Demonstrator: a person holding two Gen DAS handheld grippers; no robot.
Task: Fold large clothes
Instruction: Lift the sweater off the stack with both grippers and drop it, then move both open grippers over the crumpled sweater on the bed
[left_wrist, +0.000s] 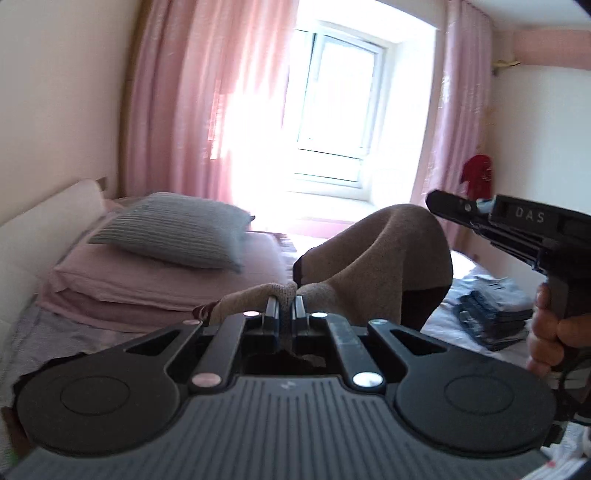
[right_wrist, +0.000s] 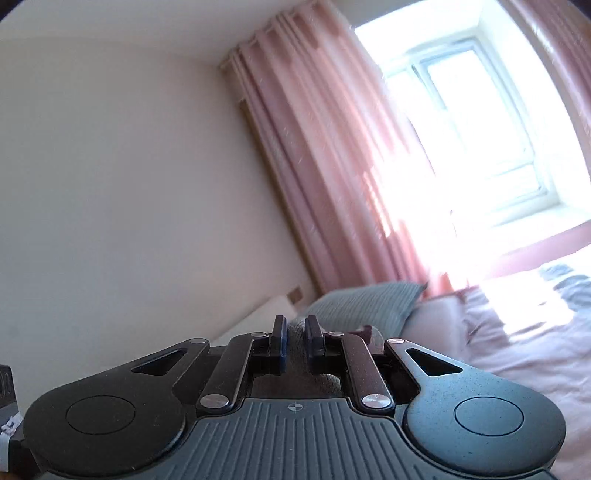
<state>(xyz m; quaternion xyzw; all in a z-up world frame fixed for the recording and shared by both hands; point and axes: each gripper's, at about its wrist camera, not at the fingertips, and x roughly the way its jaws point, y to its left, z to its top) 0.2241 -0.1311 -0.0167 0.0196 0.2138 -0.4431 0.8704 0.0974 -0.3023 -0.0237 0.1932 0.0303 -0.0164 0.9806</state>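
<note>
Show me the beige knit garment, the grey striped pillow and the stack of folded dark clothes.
beige knit garment (left_wrist: 391, 258), left wrist view, raised fold
grey striped pillow (left_wrist: 173, 229), left wrist view, top face
stack of folded dark clothes (left_wrist: 487, 314), left wrist view, top layer

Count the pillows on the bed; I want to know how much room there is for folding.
2: a grey pillow on top, and a pink pillow under it, both at the head of the bed. More may be hidden.

A beige knitted garment with dark brown trim (left_wrist: 384, 254) hangs lifted above the pink bed (left_wrist: 207, 295), bunched and creased, one edge pinched in the left claw (left_wrist: 285, 301); another grey-beige fold (right_wrist: 295, 363) sits clamped in the right claw (right_wrist: 295, 334).
</note>
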